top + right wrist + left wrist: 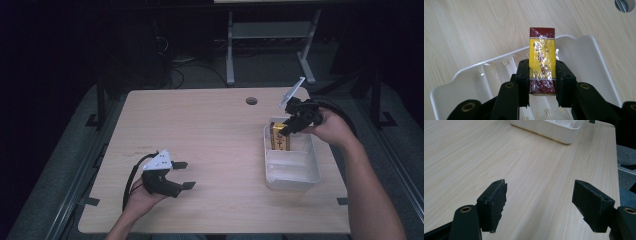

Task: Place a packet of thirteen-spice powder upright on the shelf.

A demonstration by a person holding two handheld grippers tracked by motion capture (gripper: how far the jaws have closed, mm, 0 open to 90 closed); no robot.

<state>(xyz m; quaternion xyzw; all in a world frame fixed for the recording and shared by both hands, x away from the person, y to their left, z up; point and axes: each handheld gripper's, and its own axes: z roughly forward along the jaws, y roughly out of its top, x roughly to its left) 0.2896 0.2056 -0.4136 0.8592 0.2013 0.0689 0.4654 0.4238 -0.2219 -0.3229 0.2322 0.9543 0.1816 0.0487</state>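
A yellow and dark-red wrapped box (542, 60) is pinched between the jaws of my right gripper (542, 82), which is shut on its long sides. I hold it over the far end of a white plastic tray (469, 72). From the high view the box (279, 136) sits at the tray's far compartment, with the right gripper (289, 128) just above the tray (292, 180). My left gripper (182, 175) rests low over the near left of the wooden table (200, 125), open with nothing between its pads (496, 202).
The tray (554, 131) has ribbed dividers and stands near the table's right edge. A round cable hole (251, 100) lies at the table's far side. Beyond the table a metal frame leg (230, 50) stands on the floor.
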